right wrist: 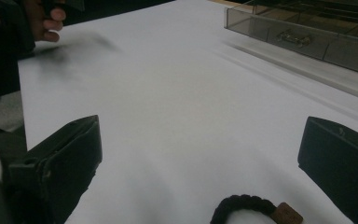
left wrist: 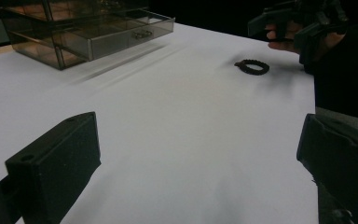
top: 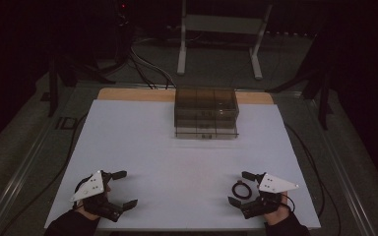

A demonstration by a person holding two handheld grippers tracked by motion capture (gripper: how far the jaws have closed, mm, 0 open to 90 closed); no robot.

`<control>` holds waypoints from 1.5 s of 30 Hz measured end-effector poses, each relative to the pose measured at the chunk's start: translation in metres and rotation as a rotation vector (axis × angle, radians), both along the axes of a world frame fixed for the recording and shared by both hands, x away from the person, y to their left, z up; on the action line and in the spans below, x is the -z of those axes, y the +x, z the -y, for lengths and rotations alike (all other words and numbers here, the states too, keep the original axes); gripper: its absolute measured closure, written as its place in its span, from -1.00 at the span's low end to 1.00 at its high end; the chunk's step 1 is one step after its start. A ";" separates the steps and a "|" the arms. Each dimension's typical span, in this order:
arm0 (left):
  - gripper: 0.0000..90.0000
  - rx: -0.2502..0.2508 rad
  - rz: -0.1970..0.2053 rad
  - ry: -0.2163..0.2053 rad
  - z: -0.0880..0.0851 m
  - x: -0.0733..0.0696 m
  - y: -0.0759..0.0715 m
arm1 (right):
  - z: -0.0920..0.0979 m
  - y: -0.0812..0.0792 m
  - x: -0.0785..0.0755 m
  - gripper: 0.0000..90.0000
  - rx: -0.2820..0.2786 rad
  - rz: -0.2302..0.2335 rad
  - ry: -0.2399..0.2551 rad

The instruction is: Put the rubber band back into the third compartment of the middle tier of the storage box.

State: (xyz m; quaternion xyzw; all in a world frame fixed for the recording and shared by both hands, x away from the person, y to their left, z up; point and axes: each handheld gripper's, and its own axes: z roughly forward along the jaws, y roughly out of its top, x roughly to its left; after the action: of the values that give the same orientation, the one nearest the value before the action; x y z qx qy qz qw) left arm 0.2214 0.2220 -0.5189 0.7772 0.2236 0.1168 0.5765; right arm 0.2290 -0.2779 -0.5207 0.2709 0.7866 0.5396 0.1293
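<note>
A dark beaded bracelet (top: 240, 190) lies flat on the white table (top: 187, 147) near the front right; it also appears as a small ring (left wrist: 252, 67) in the left gripper view and at the bottom edge (right wrist: 244, 206) of the right gripper view. My right gripper (top: 241, 188) is open, its jaws standing either side of the bracelet without touching it. At the front left, my left gripper (top: 125, 188) is open and holds nothing. A smoky clear drawer box (top: 206, 112) stands at the back centre, its bottom drawer (left wrist: 121, 37) pulled out a little.
A person's hand (right wrist: 46, 18) holds the left gripper at the top left of the right gripper view. Cables (top: 150, 71) and a white stand (top: 221, 29) lie on the floor beyond the table. A wooden strip (top: 133, 94) edges the table's far side.
</note>
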 end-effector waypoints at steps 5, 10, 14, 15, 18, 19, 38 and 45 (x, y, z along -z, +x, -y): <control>-1.00 0.006 0.000 0.001 0.002 0.000 -0.001 | -0.002 -0.002 -0.001 -1.00 -0.017 -0.006 -0.016; -1.00 0.008 0.000 0.002 0.001 0.000 0.000 | -0.006 -0.005 -0.004 -1.00 -0.056 -0.011 -0.005; -1.00 0.007 0.002 -0.004 0.001 -0.001 -0.001 | -0.010 -0.008 -0.012 -1.00 -0.082 0.011 0.008; -1.00 0.008 0.002 -0.006 0.000 -0.001 0.000 | -0.011 -0.009 -0.014 -1.00 -0.086 0.018 0.015; -1.00 0.009 0.003 -0.003 0.000 -0.001 -0.001 | -0.011 -0.009 -0.017 -1.00 -0.086 0.025 0.026; -1.00 0.010 0.004 -0.004 0.001 -0.002 -0.001 | -0.011 -0.010 -0.020 -1.00 -0.083 0.037 0.030; -1.00 0.013 0.006 -0.008 0.001 -0.002 -0.001 | 0.000 -0.001 -0.035 -1.00 -0.006 0.070 0.053; -1.00 0.011 0.006 -0.009 0.000 -0.002 -0.001 | 0.008 0.005 -0.036 -1.00 0.053 0.061 0.050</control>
State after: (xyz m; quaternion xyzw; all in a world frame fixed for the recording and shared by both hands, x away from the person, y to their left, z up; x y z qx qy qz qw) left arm 0.2205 0.2217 -0.5171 0.7754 0.2181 0.1148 0.5813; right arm 0.2336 -0.2863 -0.4852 0.2781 0.7611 0.5635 0.1607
